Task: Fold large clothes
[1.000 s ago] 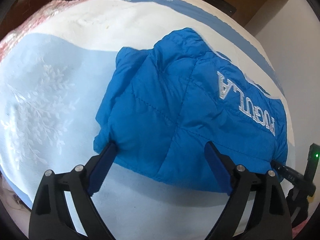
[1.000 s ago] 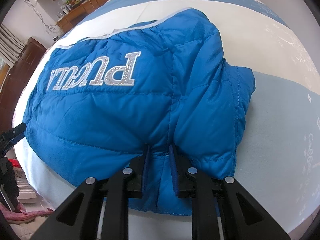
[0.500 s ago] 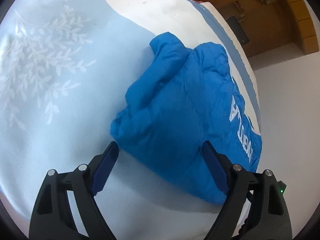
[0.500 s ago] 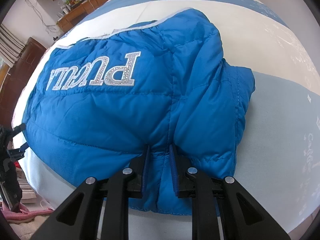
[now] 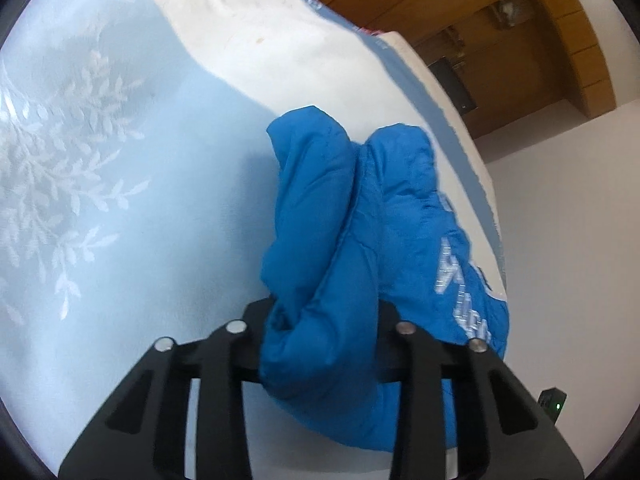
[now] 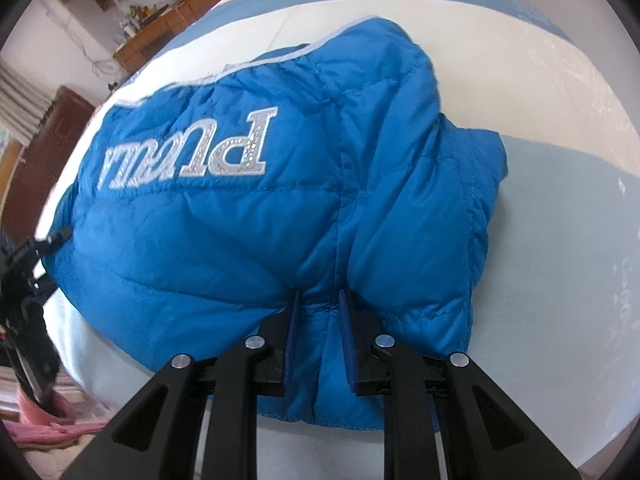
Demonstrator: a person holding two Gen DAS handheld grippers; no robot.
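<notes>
Bed (image 5: 120, 200), both grippers clamping jacket (image 6: 280, 220).

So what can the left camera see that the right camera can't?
Only the left wrist view shows the white leaf pattern on the bedsheet and the left gripper bunching jacket fabric. Only the right wrist view shows the big silver lettering, the right gripper pinching the hem, and pink cloth. Both show the blue puffer jacket.

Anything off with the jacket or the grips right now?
No damage or spill. The blue puffer jacket is lumpy: the left claw holds a thick bunched wad, not a flat edge, while the right claw pinches the hem at a seam. The fold may come out uneven.
</notes>
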